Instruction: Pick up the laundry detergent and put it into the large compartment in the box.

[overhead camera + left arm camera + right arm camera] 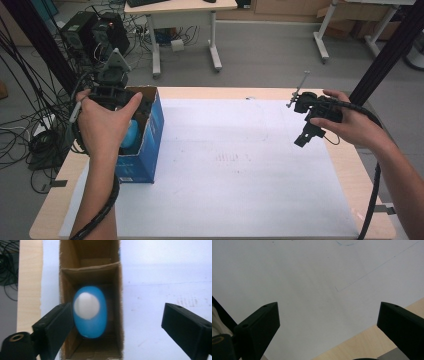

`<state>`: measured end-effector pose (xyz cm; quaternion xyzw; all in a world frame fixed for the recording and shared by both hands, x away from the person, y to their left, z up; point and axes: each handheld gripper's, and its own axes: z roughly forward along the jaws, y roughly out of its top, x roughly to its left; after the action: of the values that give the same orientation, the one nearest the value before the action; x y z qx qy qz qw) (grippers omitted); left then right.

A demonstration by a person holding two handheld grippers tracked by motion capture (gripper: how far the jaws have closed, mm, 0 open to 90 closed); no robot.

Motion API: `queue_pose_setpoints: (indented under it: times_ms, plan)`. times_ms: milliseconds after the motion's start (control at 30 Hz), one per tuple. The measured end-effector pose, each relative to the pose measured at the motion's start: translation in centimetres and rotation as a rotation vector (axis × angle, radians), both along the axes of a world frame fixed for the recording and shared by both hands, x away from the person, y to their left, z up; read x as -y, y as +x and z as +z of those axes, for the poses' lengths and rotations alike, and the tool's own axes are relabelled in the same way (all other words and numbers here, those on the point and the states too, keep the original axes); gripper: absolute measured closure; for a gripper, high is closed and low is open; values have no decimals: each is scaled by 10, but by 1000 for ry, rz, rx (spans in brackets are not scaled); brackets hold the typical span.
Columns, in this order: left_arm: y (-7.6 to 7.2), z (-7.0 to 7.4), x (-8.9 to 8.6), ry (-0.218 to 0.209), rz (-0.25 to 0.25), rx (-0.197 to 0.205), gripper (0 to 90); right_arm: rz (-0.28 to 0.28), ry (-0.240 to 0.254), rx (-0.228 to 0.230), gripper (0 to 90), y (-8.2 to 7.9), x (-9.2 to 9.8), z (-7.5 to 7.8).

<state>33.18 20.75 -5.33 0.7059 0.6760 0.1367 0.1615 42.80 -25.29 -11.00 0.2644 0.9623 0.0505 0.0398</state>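
Cardboard is what I see first from the high view: a blue-printed box [145, 135] with a raw brown inside stands open-topped at the left edge of my worktop [345, 165], which is pale wood covered by a smooth white sheet [240, 165]. My left claw [112, 92] hangs over the box mouth, and a blue rounded thing [131, 136] sits inside it. My right claw [312, 125] floats above the sheet's right side, near the bare wood margin; between the two lies wide open sheet. From the left gripper view, I look straight down the box [65, 290], its walls rough and creased, a cardboard divider crossing the upper part. The blue egg-shaped object [90, 312], glossy with a white round patch, lies in the nearer compartment, blurred. My jaws are spread wide, one over the box's left wall, the other over the sheet. From the right gripper view, the jaws again stand far apart, gripping nothing, above matte white sheet [312, 290] with faint pencil lines, wood edge [352, 347] at lower right.
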Motion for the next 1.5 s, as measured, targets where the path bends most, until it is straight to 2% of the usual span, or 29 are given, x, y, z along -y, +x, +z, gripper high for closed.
queue_pose_setpoints:
  times_ms: [67, 200, 333, 667, 867, 967, 1200, 1500]
  plan:
    - [2, 3, 6, -2, -10, 2, 56, -2, 6, 5, 45, -1, 3, 2]
    - [4, 5, 11, -17, -33, 3, 50, -1, 11, 4, 45, 0, 5, 2]
    - [8, 7, 24, -12, -62, 6, 49, -1, 20, 6, 45, 1, 7, 4]
    - [15, 6, 40, -17, -115, 3, 44, -2, 26, 4, 45, 2, 11, 5]
    - [21, 6, 55, -5, -183, -16, 43, 0, 33, 7, 45, 2, 13, 5]
    - [23, 5, 60, -5, -198, -18, 42, -4, 34, 8, 45, 3, 14, 5]
    - [29, 1, 64, -13, -215, -40, 43, -4, 33, 7, 45, 3, 14, 5]
    - [30, -1, 65, -11, -218, -46, 43, -2, 28, 8, 44, 3, 14, 4]
